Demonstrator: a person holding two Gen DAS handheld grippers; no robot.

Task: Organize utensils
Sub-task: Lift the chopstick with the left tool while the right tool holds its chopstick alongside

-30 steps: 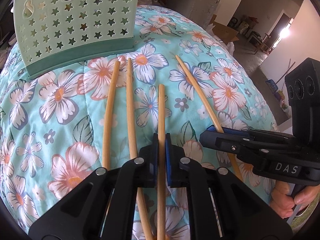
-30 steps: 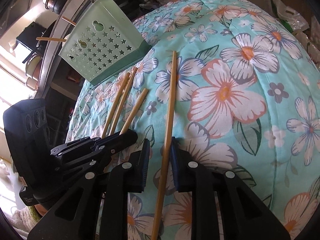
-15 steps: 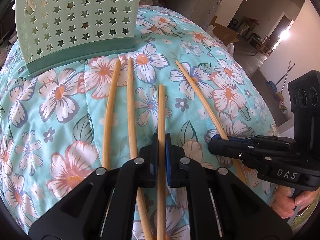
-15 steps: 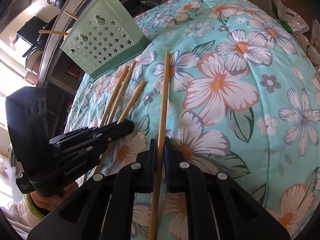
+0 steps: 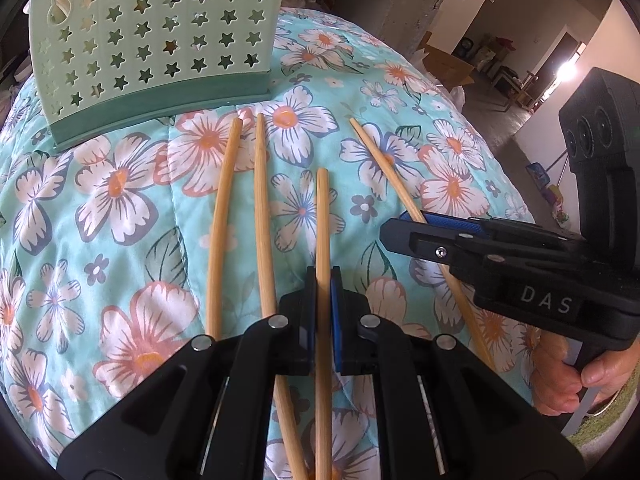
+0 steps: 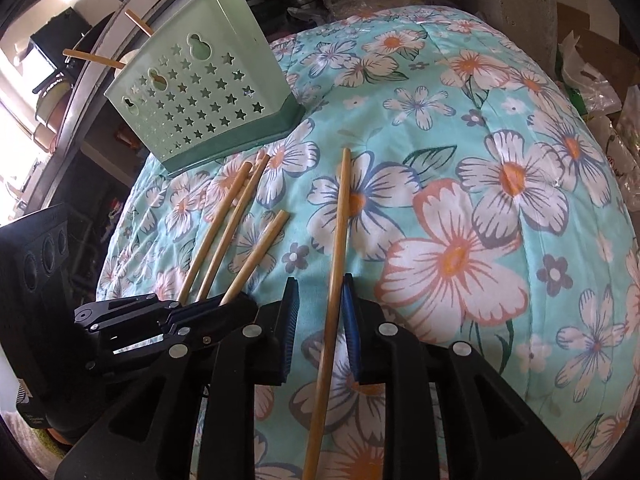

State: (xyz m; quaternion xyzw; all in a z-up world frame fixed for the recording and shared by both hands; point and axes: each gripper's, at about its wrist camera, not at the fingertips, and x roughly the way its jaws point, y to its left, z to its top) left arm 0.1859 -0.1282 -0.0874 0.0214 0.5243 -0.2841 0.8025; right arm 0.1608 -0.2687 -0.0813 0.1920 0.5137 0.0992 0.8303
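On floral quilt (image 5: 120, 208), left tongs (image 5: 323, 280) clamp chopstick (image 5: 322, 216) — lengthwise toward holder (image 5: 152, 40), right tongs (image 6: 320, 300) just opening.

The left gripper (image 5: 323, 312) points steeply down, its jaws pinched tight. Beside it the right gripper (image 6: 320, 320) has just been opening, jaws now parted, a hand (image 5: 576, 380) gripping its handle.

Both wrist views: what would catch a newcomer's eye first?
Four wooden chopsticks lie side by side on a flowered quilt, before a green star-punched basket. The left gripper clamps the short chopstick; the right gripper has just opened around the far-right chopstick.
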